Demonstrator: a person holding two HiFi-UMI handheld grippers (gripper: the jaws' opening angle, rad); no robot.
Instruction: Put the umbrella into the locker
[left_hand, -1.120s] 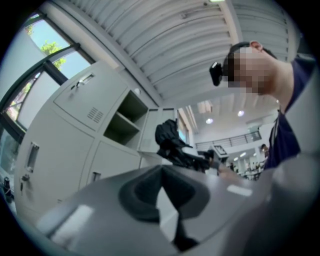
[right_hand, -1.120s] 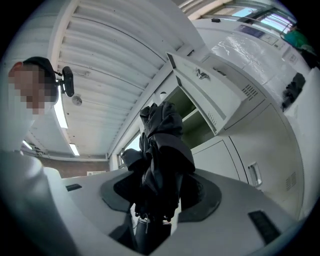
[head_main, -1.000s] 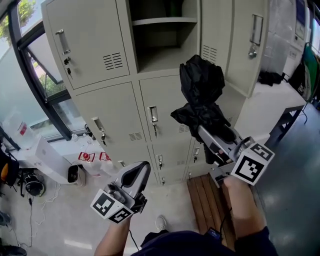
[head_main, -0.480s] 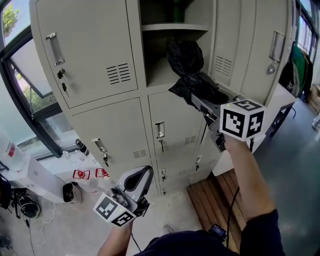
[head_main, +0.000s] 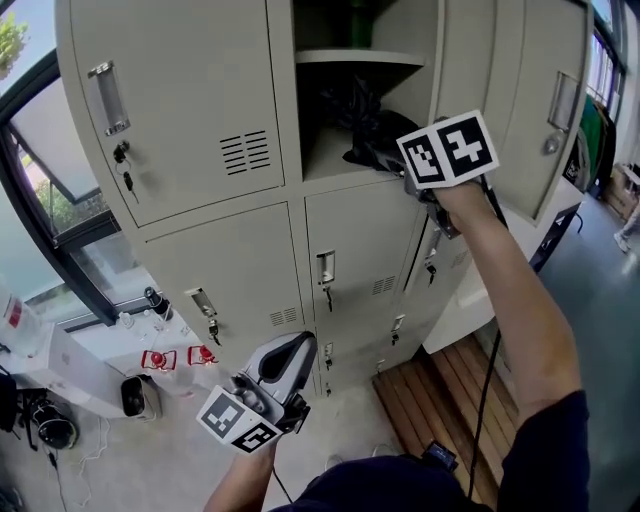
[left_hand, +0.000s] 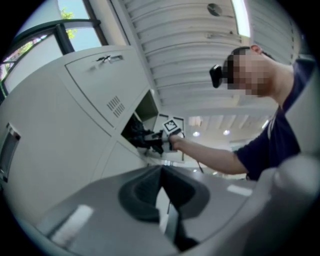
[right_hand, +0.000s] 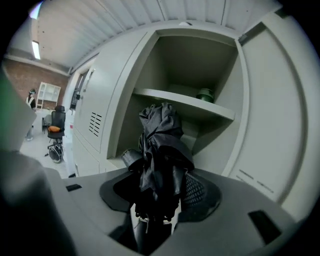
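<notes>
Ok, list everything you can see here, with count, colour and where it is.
umbrella: one, black, folded, at the mouth of the open locker compartment
lockers: one bank, beige, ahead; most doors shut
shelf: one, beige, inside the open compartment
green object: one, on that shelf; too small to identify
wooden platform: one, brown, on the floor at right
right gripper: one, grey, shut on the umbrella
left gripper: one, grey, low, jaws together, empty

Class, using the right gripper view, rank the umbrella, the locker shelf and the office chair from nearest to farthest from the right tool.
1. umbrella: held in the jaws of the right tool.
2. locker shelf: ahead, inside the open locker.
3. office chair: far left, across the room.
</notes>
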